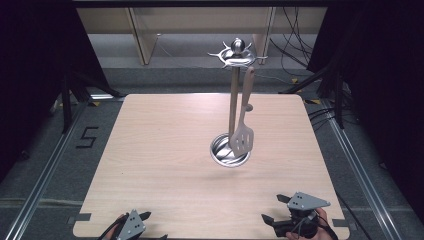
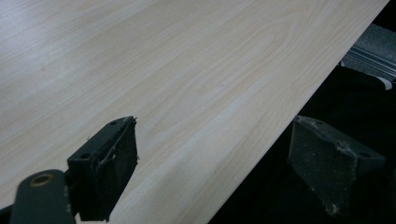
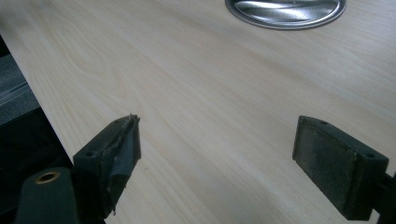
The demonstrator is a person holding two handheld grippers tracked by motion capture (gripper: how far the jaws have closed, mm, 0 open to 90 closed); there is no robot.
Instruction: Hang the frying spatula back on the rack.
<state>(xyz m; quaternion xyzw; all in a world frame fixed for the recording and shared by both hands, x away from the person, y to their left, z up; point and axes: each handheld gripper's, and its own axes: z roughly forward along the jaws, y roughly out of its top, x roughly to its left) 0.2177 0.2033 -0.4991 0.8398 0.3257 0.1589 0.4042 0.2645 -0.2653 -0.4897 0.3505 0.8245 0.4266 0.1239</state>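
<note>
Both grippers spread, empty: left gripper [image 1: 141,218], right gripper [image 1: 274,209] at near table [image 1: 165,150] edge. Slotted spatula [image 1: 242,131] hangs on steel stand [image 1: 233,107], mid-table. Likely light, stiff; smooth handle may slip, so pinch mid-handle

The table [image 1: 165,165] is pale wood with a fine light-brown grain. On it the stand [image 1: 233,85] is shiny silver metal, and the slotted spatula [image 1: 243,135] hanging from it is silver with a beige handle. Both grippers' pads [image 3: 339,168] are matt black.

Digit "5" taped on floor [image 1: 88,136].
</note>
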